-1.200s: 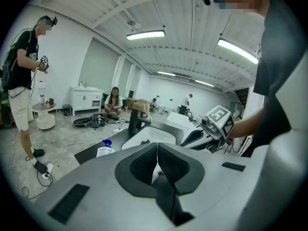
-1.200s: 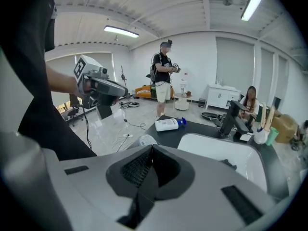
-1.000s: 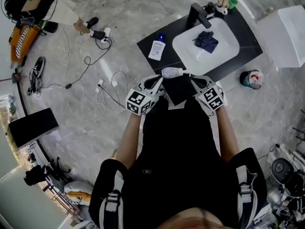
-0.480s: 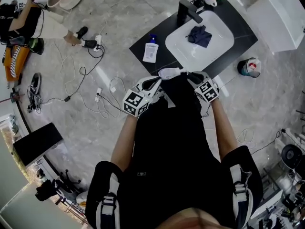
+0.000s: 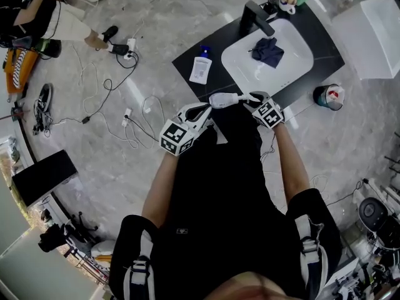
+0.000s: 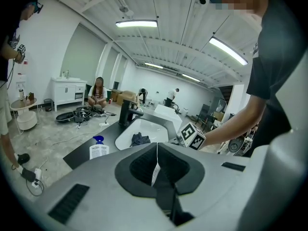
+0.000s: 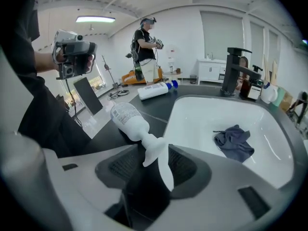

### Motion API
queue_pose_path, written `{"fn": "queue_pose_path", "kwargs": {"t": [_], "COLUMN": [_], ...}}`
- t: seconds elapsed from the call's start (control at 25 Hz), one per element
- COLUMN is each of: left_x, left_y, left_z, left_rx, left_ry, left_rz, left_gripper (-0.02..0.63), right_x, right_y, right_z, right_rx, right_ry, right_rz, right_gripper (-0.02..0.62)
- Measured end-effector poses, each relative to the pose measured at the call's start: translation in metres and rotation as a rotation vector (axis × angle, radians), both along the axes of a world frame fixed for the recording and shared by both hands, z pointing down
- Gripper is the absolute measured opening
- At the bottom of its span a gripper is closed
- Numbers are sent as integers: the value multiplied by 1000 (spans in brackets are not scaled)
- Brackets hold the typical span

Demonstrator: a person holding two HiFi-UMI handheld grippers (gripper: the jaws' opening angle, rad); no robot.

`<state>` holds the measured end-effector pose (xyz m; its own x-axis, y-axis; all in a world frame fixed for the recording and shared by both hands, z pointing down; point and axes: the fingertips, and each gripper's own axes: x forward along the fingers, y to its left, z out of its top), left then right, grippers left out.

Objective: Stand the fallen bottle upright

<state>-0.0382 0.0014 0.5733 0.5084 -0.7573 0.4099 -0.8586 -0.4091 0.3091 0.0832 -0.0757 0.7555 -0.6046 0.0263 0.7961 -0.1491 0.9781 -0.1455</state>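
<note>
At the near edge of the black counter (image 5: 225,42), beside the white sink (image 5: 295,62), the left gripper (image 6: 156,170) sits closed on nothing while the right gripper (image 7: 156,165), jaws just opening wide, loosely flanks the trigger head of the toppled white spray bottle (image 7: 129,119).

Dark cloth (image 5: 269,52) in white sink (image 5: 249,75)

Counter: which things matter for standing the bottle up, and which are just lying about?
Job: white spray bottle, lying down, its head between the right gripper, whose fingers have just been opening.
Lying about: blue-capped bottle, dark cloth, faucet.
</note>
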Motion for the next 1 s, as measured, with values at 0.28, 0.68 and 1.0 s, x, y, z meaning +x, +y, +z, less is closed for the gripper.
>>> {"fn": "queue_pose_path", "kwargs": {"t": [0.28, 0.68, 1.0], "left_x": [-3, -3, -4], "left_y": [-1, -2, -2], "left_z": [3, 4, 0], "left_rx": [-20, -30, -13], "left_ry": [-2, -12, 8], "left_rz": [-23, -62, -60], "left_gripper": [15, 15, 15], "right_x": [-8, -9, -11], "right_y": [3, 3, 6], "right_z": [4, 4, -28], "right_rx": [-56, -71, -40], "right_ry": [-4, -48, -77], "right_rz": [-106, -145, -128], "right_gripper": [259, 218, 212]}}
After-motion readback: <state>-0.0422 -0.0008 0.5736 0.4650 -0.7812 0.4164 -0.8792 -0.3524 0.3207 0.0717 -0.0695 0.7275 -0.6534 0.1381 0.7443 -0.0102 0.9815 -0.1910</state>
